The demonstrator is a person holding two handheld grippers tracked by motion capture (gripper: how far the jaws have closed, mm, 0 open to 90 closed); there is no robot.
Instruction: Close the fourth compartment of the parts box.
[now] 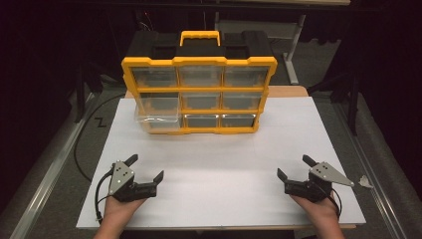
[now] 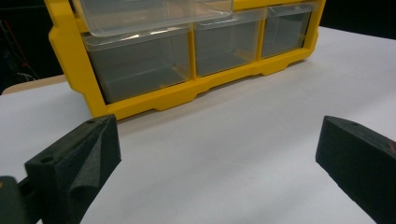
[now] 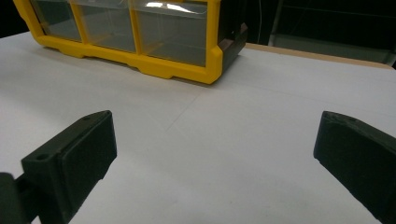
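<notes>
A yellow and black organizer case (image 1: 199, 82) with a grid of clear drawers stands upright at the back of the white board (image 1: 219, 164). Its middle-left drawer (image 1: 158, 110) is pulled out toward me. My left gripper (image 1: 146, 168) rests low at the front left, jaws wide open with nothing between them. At the front right my right gripper (image 1: 293, 167) is open and empty too. The left gripper view has the case's bottom drawers (image 2: 140, 65) ahead of the gripper (image 2: 217, 149). The right gripper view has the case's right corner (image 3: 210, 60) ahead of the gripper (image 3: 215, 149).
A small white scrap (image 1: 366, 182) lies off the board's right edge. A wooden tabletop edge (image 1: 288, 91) shows behind the board. Dark floor and metal rails flank both sides. Black cables trail from each gripper.
</notes>
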